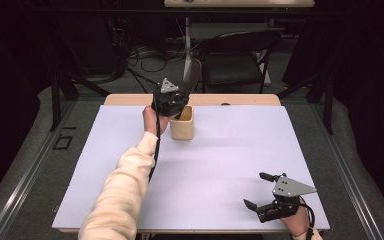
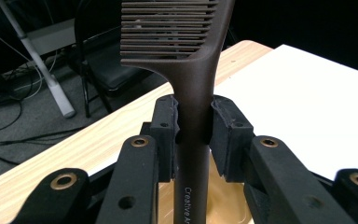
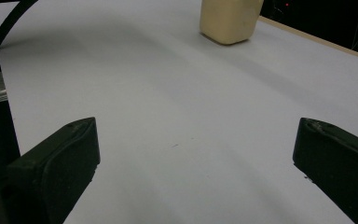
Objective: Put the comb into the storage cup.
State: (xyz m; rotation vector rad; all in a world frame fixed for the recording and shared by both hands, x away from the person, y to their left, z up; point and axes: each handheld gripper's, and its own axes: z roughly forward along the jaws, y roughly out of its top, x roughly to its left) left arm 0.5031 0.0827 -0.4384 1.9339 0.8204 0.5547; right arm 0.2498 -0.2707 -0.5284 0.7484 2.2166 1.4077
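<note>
the left gripper [image 2: 193, 123] is clamped on the comb [image 2: 193, 88] handle, its lower end inside the cream cup [image 1: 182, 123] directly beneath the jaws, so release remains, while the right gripper [image 1: 261, 192] idles well apart, jaws spread and empty.

A wooden table [image 1: 130, 99] carries a white sheet [image 1: 205, 165] covering nearly its whole top. On the sheet stands one thing — a pale wooden cup [image 1: 182, 127], near the far edge.

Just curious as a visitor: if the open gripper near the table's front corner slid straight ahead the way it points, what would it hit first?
Probably nothing nearby: the right gripper faces bare white tabletop. The beige container stands farther off, slightly aside.
</note>
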